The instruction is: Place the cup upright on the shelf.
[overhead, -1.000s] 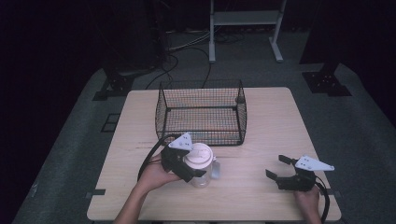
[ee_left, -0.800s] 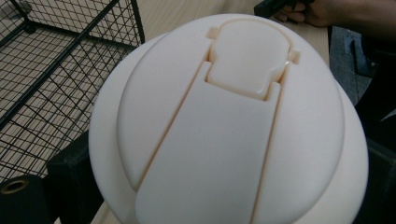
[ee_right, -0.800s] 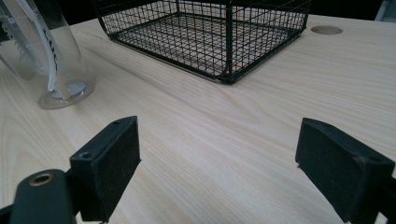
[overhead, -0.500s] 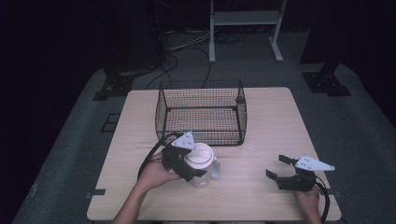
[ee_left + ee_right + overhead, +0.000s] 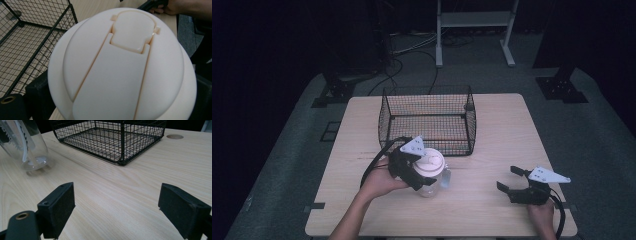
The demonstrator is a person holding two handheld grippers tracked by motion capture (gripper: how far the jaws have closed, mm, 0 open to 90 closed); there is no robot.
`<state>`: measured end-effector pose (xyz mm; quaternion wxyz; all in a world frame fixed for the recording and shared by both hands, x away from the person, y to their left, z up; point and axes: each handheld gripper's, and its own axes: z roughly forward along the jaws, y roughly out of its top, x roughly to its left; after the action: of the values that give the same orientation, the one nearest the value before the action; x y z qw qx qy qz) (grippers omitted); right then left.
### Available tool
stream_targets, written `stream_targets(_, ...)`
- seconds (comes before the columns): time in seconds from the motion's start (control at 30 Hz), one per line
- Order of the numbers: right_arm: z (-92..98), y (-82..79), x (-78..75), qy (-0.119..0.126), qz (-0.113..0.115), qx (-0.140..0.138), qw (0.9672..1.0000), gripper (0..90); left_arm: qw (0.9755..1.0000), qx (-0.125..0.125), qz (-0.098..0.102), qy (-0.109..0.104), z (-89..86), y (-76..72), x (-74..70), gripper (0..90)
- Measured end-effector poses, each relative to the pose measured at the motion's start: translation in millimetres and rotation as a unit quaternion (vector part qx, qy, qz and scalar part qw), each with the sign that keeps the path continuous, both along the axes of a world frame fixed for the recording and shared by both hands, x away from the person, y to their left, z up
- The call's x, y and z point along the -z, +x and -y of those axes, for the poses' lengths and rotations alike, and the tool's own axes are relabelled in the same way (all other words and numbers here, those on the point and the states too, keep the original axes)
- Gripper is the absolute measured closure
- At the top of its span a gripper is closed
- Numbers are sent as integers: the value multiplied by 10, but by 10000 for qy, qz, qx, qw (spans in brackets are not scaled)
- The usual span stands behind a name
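The left tongs (image 5: pixel 424 176) are clenched on the cream lid (image 5: pixel 430 164) of a clear bottle (image 5: pixel 432 184), which stands on the table (image 5: pixel 497 135) just in front of the wire basket (image 5: pixel 427 120). In the left gripper view the lid (image 5: pixel 122 67) looms close, a domed cap with a flip tab set into its top, and a black jaw presses in at each lower side of it. That view also catches the basket's (image 5: pixel 27 37) black mesh to the left and, at the top edge, the person's other hand (image 5: pixel 175 7) with its tongs far off. The high view adds the left hand (image 5: pixel 379 182) behind the left tongs, the grey plate on top, and the cable looping off toward the table's left side.

The right tongs (image 5: pixel 512 182) are released, jaws spread wide with bare wood between them, resting low near the table's front right corner, held by the right hand (image 5: pixel 542 217). The right gripper view looks along those tongs (image 5: pixel 117 205) across the tabletop (image 5: pixel 140 182): the bottle's clear lower body (image 5: pixel 27 147) appears at upper left, tilted in that view, with pale printing on its side, and its base seems to meet the wood. The basket (image 5: pixel 112 137) sits straight ahead, and a round hole (image 5: pixel 174 136) shows in the table beyond its far corner.

The bottle is well apart from the right tongs, off to their left, and nearly touching the basket's front wall in the high view.
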<state>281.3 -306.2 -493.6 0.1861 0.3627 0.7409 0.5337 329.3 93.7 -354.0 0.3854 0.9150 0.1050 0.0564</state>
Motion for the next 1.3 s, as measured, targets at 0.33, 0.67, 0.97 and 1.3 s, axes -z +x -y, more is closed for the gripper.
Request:
stream_targets(0.33, 1, 0, 1, 25, 1, -1, 10000, 129, 9999, 73, 102, 117, 95, 54, -209, 52)
stream_targets(0.67, 4, 1, 0, 43, 5, -9, 10000, 129, 9998, 96, 191, 24, 159, 194, -561, 52)
stream_targets(0.97, 7, 2, -1, 60, 16, -4, 10000, 129, 9990, 138, 365, 218, 286, 332, -903, 52)
stream_targets(1.3, 12, 2, -1, 85, 13, 4, 10000, 129, 9986, 62, 385, 356, 418, 552, -1130, 52)
